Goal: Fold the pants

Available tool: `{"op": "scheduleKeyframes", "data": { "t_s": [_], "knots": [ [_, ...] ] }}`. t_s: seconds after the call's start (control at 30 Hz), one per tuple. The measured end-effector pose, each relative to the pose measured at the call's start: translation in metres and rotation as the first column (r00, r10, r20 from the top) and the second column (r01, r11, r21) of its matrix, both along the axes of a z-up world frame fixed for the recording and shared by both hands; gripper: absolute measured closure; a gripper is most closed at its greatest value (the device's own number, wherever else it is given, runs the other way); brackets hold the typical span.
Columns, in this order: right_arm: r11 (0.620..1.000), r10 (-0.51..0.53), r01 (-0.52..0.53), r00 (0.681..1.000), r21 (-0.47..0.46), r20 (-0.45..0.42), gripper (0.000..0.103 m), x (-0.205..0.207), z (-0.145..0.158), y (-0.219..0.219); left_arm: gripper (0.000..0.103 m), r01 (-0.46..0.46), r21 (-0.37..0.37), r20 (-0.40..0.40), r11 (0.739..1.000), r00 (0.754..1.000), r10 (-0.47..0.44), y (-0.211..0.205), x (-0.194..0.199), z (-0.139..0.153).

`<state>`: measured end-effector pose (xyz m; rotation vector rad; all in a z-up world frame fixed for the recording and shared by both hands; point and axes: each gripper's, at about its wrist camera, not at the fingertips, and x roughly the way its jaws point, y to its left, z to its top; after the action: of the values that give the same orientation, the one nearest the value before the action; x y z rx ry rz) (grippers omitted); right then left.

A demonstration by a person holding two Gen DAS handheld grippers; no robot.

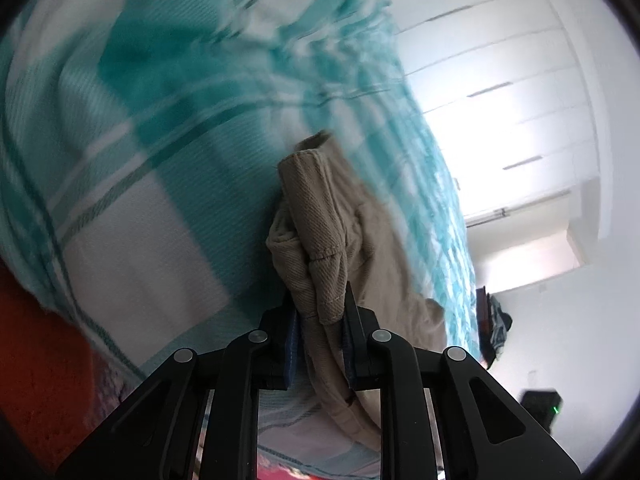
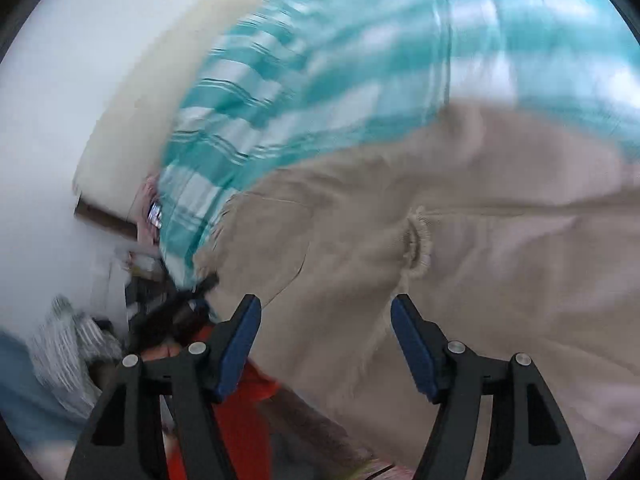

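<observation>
Beige twill-weave cloth pants [image 1: 320, 216]: matt, coarse-ribbed. Teal-and-white checked woven bedspread [image 1: 132, 184]: matt. Left gripper [image 1: 319, 312]: matt black plastic, blue pads [image 1: 293, 332], bright metal pins.

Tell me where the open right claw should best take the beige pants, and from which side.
Probably the frayed hem edge of the pants, just ahead of the open right claw: come straight forward over the flat cloth lying on the teal plaid blanket. That raised edge gives the pads something to pinch. The left claw already clamps a bunched fold.
</observation>
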<state>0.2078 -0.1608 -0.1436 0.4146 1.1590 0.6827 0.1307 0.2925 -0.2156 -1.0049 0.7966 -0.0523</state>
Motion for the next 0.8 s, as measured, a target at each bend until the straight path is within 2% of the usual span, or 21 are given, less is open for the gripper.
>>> {"op": "scheduleKeyframes", "data": {
  "t_s": [0.07,0.13,0.17,0.23,0.27,0.3,0.33,0.43,0.47,0.53,0.57,0.63,0.67,0.73,0.77,0.8],
  "knots": [
    [0.993,0.039,-0.023,0.989,-0.113,0.143,0.034,-0.035,0.025,-0.021,0.087,0.028,0.099,0.040,0.995,0.999,-0.032,-0.012,0.000,0.021],
    [0.984,0.034,0.004,0.977,-0.176,0.211,0.034,-0.062,0.033,-0.047,0.088,0.053,0.214,0.064,0.975,0.996,-0.068,-0.030,-0.001,0.045],
    [0.982,0.002,0.042,0.972,-0.183,0.234,0.034,-0.081,0.035,-0.067,0.088,0.082,0.319,0.084,0.944,0.990,-0.114,-0.050,-0.001,0.067],
    [0.978,-0.084,0.128,0.964,-0.163,0.253,0.034,-0.106,0.035,-0.098,0.088,0.132,0.439,0.112,0.889,0.973,-0.200,-0.085,0.001,0.100],
    [0.973,-0.128,0.171,0.957,-0.152,0.260,0.033,-0.117,0.034,-0.114,0.088,0.174,0.506,0.134,0.845,0.952,-0.276,-0.115,0.004,0.126],
    [0.965,-0.182,0.225,0.945,-0.136,0.270,0.031,-0.125,0.033,-0.129,0.088,0.199,0.542,0.149,0.816,0.933,-0.326,-0.134,0.004,0.142],
    [0.954,-0.235,0.277,0.931,-0.118,0.279,0.031,-0.135,0.031,-0.145,0.088,0.230,0.586,0.170,0.777,0.903,-0.396,-0.165,0.006,0.164],
    [0.922,-0.339,0.376,0.899,-0.090,0.277,0.030,-0.147,0.025,-0.178,0.088,0.313,0.637,0.206,0.704,0.812,-0.547,-0.234,0.008,0.201],
    [0.915,-0.360,0.395,0.890,-0.080,0.281,0.030,-0.147,0.028,-0.187,0.088,0.364,0.637,0.207,0.680,0.768,-0.606,-0.267,0.011,0.208],
    [0.894,-0.413,0.446,0.856,-0.038,0.311,0.030,-0.144,0.034,-0.200,0.088,0.444,0.612,0.200,0.654,0.713,-0.672,-0.311,0.017,0.207],
    [0.885,-0.432,0.465,0.841,-0.026,0.325,0.030,-0.145,0.038,-0.206,0.088,0.515,0.577,0.181,0.633,0.675,-0.715,-0.344,0.022,0.198],
    [0.861,-0.476,0.508,0.808,-0.002,0.348,0.030,-0.144,0.043,-0.213,0.087,0.607,0.530,0.132,0.592,0.630,-0.765,-0.385,0.030,0.173],
    [0.852,-0.492,0.524,0.797,0.005,0.351,0.030,-0.146,0.044,-0.220,0.086,0.678,0.482,0.066,0.555,0.603,-0.795,-0.416,0.037,0.145],
    [0.836,-0.523,0.548,0.783,0.022,0.337,0.030,-0.151,0.043,-0.234,0.082,0.744,0.438,-0.049,0.505,0.580,-0.813,-0.449,0.046,0.106],
    [0.824,-0.545,0.566,0.774,0.034,0.322,0.030,-0.152,0.041,-0.240,0.082,0.779,0.425,-0.137,0.460,0.558,-0.818,-0.467,0.048,0.081],
    [0.811,-0.568,0.583,0.764,0.050,0.306,0.030,-0.153,0.040,-0.245,0.082,0.789,0.423,-0.161,0.446,0.550,-0.820,-0.471,0.044,0.073]
  ]
}}
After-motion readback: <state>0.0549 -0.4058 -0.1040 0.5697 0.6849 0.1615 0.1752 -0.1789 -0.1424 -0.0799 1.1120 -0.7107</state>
